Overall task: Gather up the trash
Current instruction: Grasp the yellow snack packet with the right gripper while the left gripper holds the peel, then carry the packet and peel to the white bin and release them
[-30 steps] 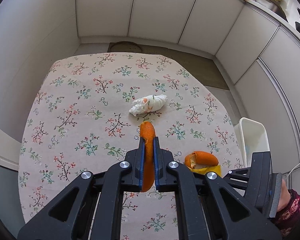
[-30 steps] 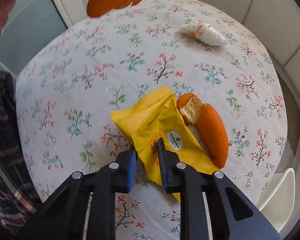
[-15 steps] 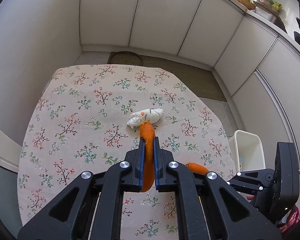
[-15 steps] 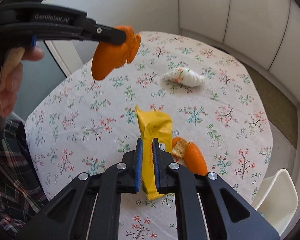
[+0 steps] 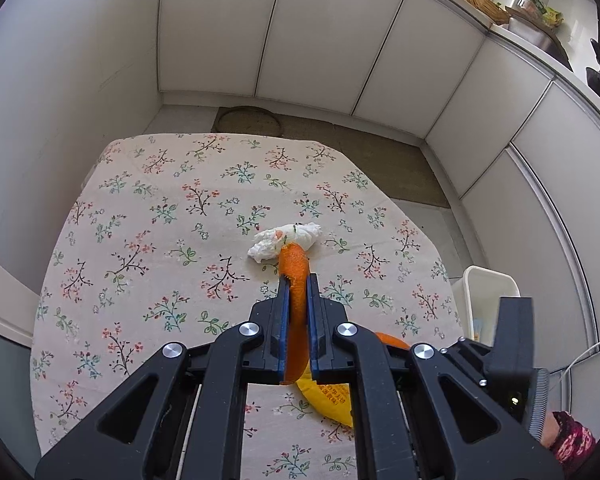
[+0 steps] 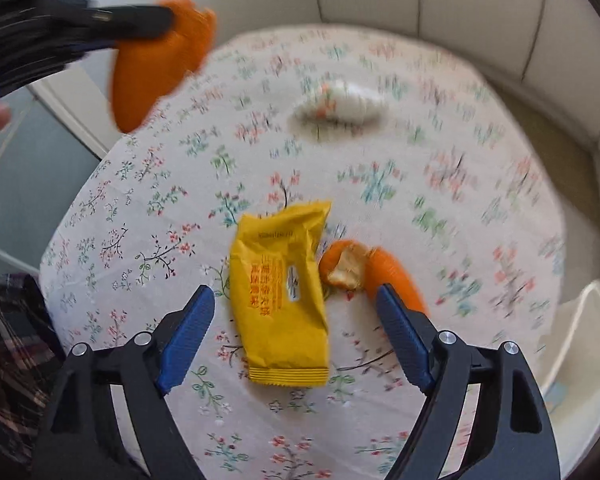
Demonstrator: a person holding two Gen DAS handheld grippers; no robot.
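- While the left hand-held gripper (image 5: pixel 296 292) clamps a strip of orange peel (image 5: pixel 294 276) between its blue pads, the peel hangs clear above the table (image 5: pixel 140 208) with its floral cloth.
- Over on the right, the right hand-held gripper (image 6: pixel 296 312) has jaws that have just been opening and now stand wide, touching nothing.
- Between those spread jaws lies a yellow snack wrapper (image 6: pixel 284 280), flat on the cloth, released.
- Just beside the wrapper's right edge sits a second orange peel (image 6: pixel 380 272), its pale inside showing.
- Farther across the table rests 1 crumpled white tissue (image 5: pixel 286 236), well apart from the wrapper.
- A white bin (image 5: pixel 488 292) stands off the table's right edge.
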